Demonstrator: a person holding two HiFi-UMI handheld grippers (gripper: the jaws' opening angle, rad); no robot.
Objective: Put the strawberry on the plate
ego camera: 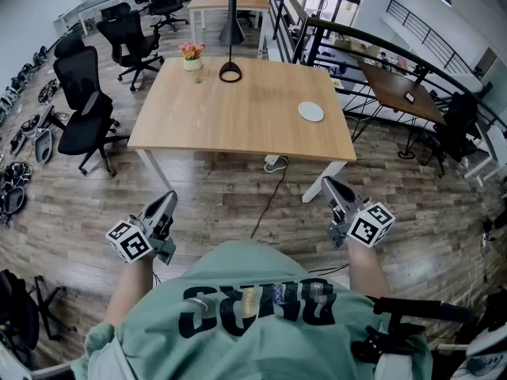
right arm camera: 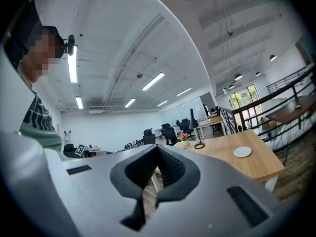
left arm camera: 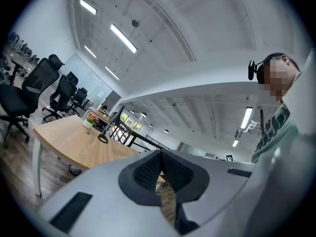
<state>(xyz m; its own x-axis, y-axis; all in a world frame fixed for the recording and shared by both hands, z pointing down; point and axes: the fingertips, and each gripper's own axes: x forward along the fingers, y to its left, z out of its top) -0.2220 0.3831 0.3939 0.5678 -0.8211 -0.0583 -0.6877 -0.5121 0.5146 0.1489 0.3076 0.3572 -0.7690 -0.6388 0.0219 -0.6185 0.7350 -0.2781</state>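
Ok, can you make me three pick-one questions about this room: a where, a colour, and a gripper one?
1. The plate lies on the table's: A left part, B right part, C middle.
2. The lamp is: A red, B yellow, C black.
3. The left gripper is: A shut, empty, B wide open, C holding the plate.
Answers: 1 B, it sits well right of the lamp; 2 C, base and shade are black; 3 A, its pads meet on nothing.

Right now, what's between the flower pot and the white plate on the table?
The black lamp's round base stands between them, nearer the flower pot; the rest toward the plate is bare wooden table. The head view shows it best.
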